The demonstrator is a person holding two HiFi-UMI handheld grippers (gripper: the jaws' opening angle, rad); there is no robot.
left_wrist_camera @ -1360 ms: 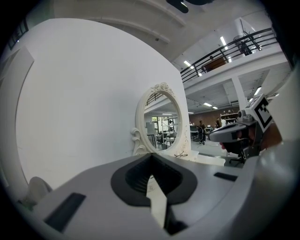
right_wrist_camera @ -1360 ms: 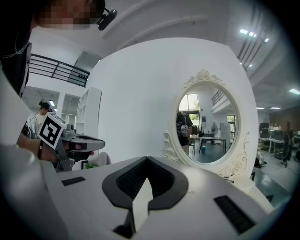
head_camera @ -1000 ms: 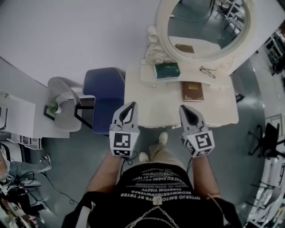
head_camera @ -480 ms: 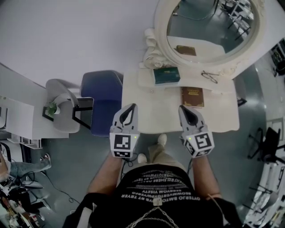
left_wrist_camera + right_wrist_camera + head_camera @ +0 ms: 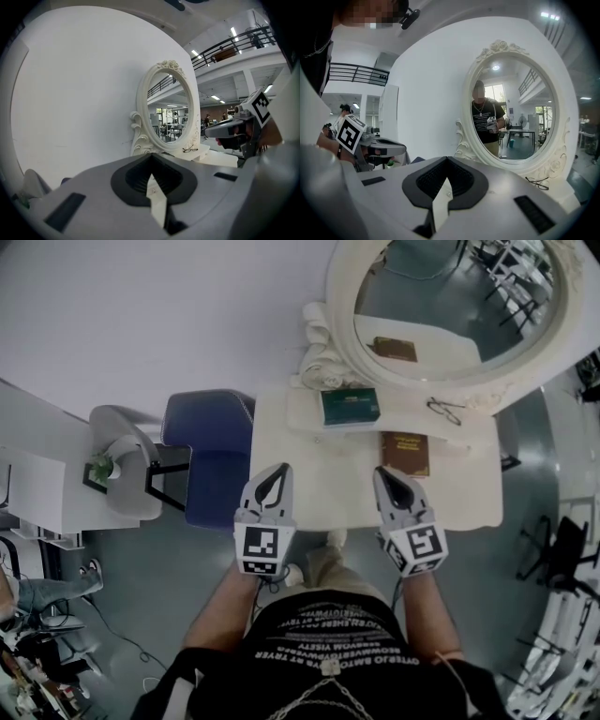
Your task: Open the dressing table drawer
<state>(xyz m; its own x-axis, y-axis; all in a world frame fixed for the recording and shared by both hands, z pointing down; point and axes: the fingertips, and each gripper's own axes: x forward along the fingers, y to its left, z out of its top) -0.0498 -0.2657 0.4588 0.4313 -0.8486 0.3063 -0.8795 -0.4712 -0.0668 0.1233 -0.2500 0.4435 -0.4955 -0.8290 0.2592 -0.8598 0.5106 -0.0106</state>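
A: Jaw state?

B: On the left gripper point(image 5: 279, 468) the jaws are pressed together with nothing between them. Same on the right gripper point(image 5: 382, 471): tips meeting, nothing held.

A: Is the drawer located?

B: It is not seen in any view. It is presumed to sit under the front edge of the desk point(image 5: 319, 486), hidden by the top in the head view. Both gripper views look over the top at the mirror point(image 5: 441, 287). No knob or pull can be made out.

A: Handling expected?

B: A rigid front on runners is expected, probably light. Racking or sticking is likely if it is pulled off-centre. A hold is best taken on whatever knob or pull sits mid-front, then a straight, level pull toward the body. The jaws have to be spread first. A jerk should be avoided: the glasses point(image 5: 444, 410), green book point(image 5: 350, 406) and brown book point(image 5: 405, 452) lie loose on top.

A: Pose?

B: The grippers are held side by side and apart, tips pointed toward the mirror and dipped slightly, marker cubes back toward the torso. In the head view the tips overlap the front part of the top. They are judged to be above top level, so a drop below the edge is needed before the front can be reached. A blue chair point(image 5: 211, 451) stands just left of the desk.
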